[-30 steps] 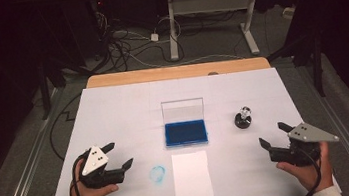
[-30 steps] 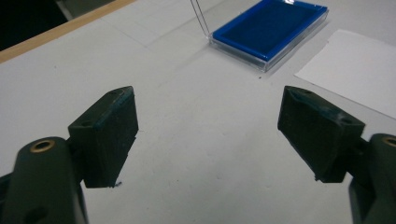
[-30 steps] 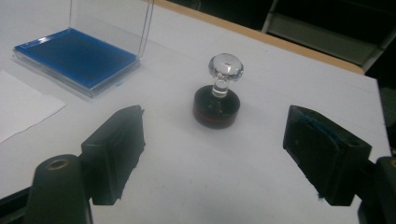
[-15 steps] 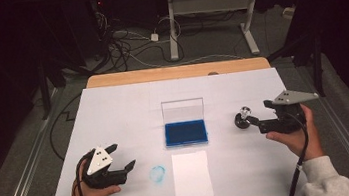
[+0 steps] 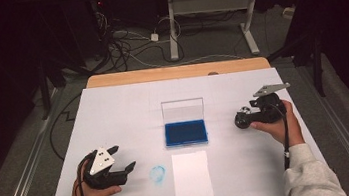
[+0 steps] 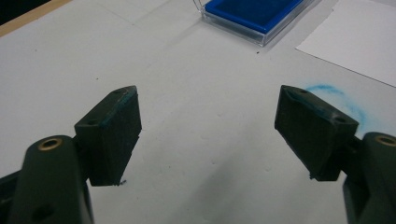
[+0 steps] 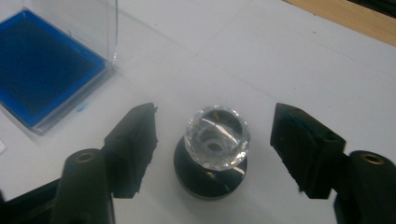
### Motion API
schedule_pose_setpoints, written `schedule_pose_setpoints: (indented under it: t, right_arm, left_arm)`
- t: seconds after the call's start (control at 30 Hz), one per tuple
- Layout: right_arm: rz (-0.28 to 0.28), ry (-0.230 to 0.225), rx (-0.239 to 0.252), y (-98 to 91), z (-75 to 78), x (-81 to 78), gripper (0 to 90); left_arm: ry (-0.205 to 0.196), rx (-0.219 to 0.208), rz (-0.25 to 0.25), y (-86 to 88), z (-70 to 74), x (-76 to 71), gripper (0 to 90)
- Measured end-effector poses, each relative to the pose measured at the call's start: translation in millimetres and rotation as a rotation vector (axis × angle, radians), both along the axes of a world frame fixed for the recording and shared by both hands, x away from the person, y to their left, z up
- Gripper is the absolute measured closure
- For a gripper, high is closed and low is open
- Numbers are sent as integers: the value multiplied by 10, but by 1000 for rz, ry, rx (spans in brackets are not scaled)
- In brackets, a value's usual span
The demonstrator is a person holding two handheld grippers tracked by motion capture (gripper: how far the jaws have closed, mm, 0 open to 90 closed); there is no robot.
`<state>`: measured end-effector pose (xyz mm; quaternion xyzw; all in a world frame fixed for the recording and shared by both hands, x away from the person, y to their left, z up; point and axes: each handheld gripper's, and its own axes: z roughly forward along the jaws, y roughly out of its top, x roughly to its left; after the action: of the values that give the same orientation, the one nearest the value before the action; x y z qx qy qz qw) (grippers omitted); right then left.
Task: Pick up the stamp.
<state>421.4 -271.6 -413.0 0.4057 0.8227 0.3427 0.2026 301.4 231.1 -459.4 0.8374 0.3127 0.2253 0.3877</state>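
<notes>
A person's right tongs (image 7: pixel 212 154) sit low over the right half of the desk (image 5: pixel 114 115), their two black jaws standing apart on either side of a stamp (image 7: pixel 212 151) with a faceted clear knob on a round black base. The jaws have just been closing, with the stamp between them, yet in the right gripper view a gap shows on both sides and neither pad touches it. The stamp stands upright on the white desk top, nearer the right edge than the middle, well to the right of an open ink pad (image 5: pixel 185 132) whose blue bed lies at the desk's centre with its clear lid raised behind it. In the high view the right hand (image 5: pixel 279 125) holds the tongs just right of the stamp.

Near the front left corner, the left tongs (image 5: pixel 124 158) rest in the left hand (image 5: pixel 91 194), jaws apart with nothing between them; they too have just been closing a little. Just to their right lies a faint blue smudge (image 5: pixel 157 174) on the desk top, and beside that a white sheet of paper (image 5: pixel 191 176) at the front edge, directly before the ink pad.
</notes>
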Motion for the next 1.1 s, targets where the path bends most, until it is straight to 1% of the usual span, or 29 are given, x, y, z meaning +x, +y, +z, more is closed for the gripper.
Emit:
schedule_pose_setpoints:
  t: [0.03,0.1,0.13,0.33,0.37,0.4,0.43,0.47,0.53,0.6,0.63,0.73,0.83,0.93,1.1]
  right_arm:
    - [10,-1,7,-1,-9,-1,386]
    - [21,10,-6,9,-32,2,411]
    - [19,14,-17,12,-40,2,452]
    - [21,10,-57,48,-48,-10,454]
    - [21,6,-58,53,-46,-9,455]
    - [17,11,-62,65,-49,-9,455]
    - [17,5,-82,72,-54,3,463]
    - [7,9,-90,80,-63,10,462]
    - [10,16,-90,79,-83,33,469]
    - [-8,5,-97,70,-91,53,466]
    - [-6,0,-78,54,-95,68,476]
    - [-14,8,-85,55,-110,81,479]
    - [-7,9,-73,46,-124,103,503]
    - [-2,6,-70,59,-123,101,546]
    - [6,4,-82,79,-122,99,564]
  left_arm:
    - [2,-1,0,2,-5,3,222]
    - [5,3,2,5,-12,9,221]
    - [6,7,0,6,-14,10,221]
    - [8,13,-8,-9,-20,7,221]
    - [9,15,-9,-11,-23,9,221]
    - [10,18,-9,-13,-26,11,221]
    - [11,20,-11,-12,-26,12,221]
    - [12,17,-12,-11,-27,13,221]
    - [11,21,-11,-13,-27,14,221]
    - [14,17,-14,-14,-29,15,221]
    - [15,22,-14,-16,-30,15,221]
    - [16,24,-17,-25,-35,16,221]
    - [19,25,-19,-29,-40,19,221]
    - [23,32,-23,-32,-44,22,221]
    - [25,39,-27,-41,-50,21,221]
